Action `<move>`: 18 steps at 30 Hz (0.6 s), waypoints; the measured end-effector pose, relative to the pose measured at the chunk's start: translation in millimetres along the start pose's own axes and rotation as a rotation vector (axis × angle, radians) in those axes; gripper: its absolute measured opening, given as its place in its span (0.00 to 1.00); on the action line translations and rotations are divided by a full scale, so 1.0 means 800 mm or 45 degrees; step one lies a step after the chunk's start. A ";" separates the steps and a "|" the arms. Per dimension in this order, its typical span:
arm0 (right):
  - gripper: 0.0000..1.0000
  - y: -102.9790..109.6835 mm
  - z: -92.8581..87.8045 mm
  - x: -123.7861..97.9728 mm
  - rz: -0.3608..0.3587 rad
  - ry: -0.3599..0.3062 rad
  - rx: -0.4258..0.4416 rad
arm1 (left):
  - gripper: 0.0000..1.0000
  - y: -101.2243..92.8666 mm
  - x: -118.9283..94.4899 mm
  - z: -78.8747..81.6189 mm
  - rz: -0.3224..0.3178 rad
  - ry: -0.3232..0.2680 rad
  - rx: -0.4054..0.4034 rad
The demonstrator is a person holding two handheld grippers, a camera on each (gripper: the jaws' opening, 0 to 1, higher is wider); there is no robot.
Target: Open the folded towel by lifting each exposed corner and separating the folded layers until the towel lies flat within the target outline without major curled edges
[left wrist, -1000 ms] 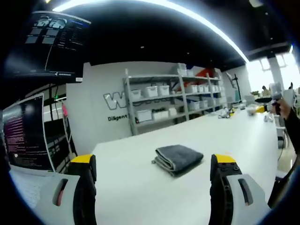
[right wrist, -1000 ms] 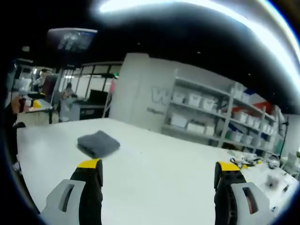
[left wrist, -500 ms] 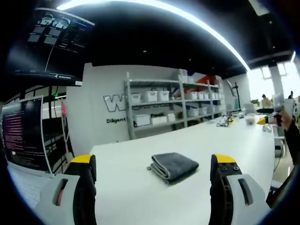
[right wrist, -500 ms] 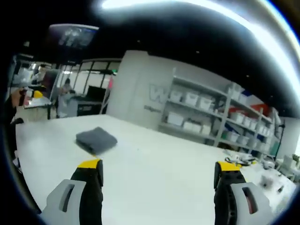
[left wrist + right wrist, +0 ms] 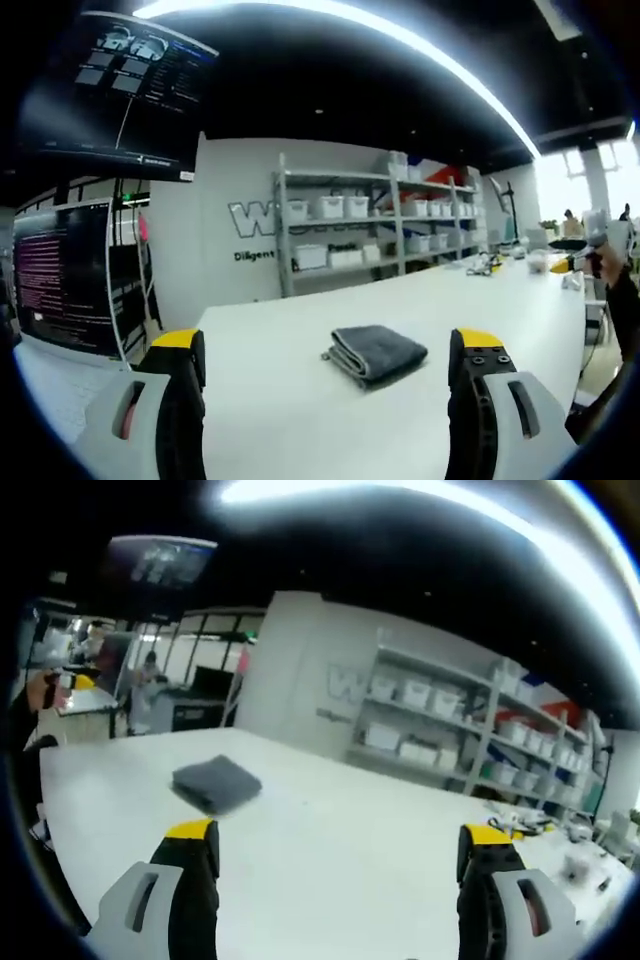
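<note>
Left gripper view looks along the left gripper (image 5: 330, 400), whose yellow-tipped jaws stand spread wide with nothing between them. Ahead of them, on the white table (image 5: 280, 420), lies the folded towel (image 5: 378, 352), a grey, compact bundle with its stacked layer edges and rounded fold turned toward the left of this view. It sits well apart from the jaws, roughly centred between them in the line of sight. Behind the table stand a metal shelving unit (image 5: 360, 225) with white bins and a dark monitor (image 5: 60, 290) at the left.

From the right gripper view, the right gripper (image 5: 335, 880) is likewise spread and empty, and the folded towel (image 5: 216, 783) lies off toward its left jaw, further along the table (image 5: 350, 830). No target outline can be made out on the tabletop in either view.

The task appears to be at its very start: the towel is fully folded and neither tool touches it, so the step in hand is the approach. The next move likely calls for bringing one gripper down to the towel's layered edge, finding an exposed corner of the top layer alone, and pinching only that layer. The other gripper would probably need to steady the bundle so it does not slide on the smooth surface.
</note>
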State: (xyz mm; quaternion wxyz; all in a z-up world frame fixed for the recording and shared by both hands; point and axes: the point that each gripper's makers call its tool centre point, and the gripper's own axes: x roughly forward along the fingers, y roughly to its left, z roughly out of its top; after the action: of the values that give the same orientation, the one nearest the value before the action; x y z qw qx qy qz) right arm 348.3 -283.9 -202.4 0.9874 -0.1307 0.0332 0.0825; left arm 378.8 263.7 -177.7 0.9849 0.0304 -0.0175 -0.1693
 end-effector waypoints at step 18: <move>1.00 -0.013 0.018 -0.004 -0.006 -0.020 -0.029 | 1.00 -0.007 0.013 0.003 -0.042 0.040 0.021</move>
State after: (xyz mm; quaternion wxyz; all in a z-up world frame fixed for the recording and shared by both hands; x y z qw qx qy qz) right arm 347.9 -290.8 -185.8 0.9863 -0.1413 0.0242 0.0815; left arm 386.9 254.8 -175.3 0.9819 0.0416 -0.0028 -0.1849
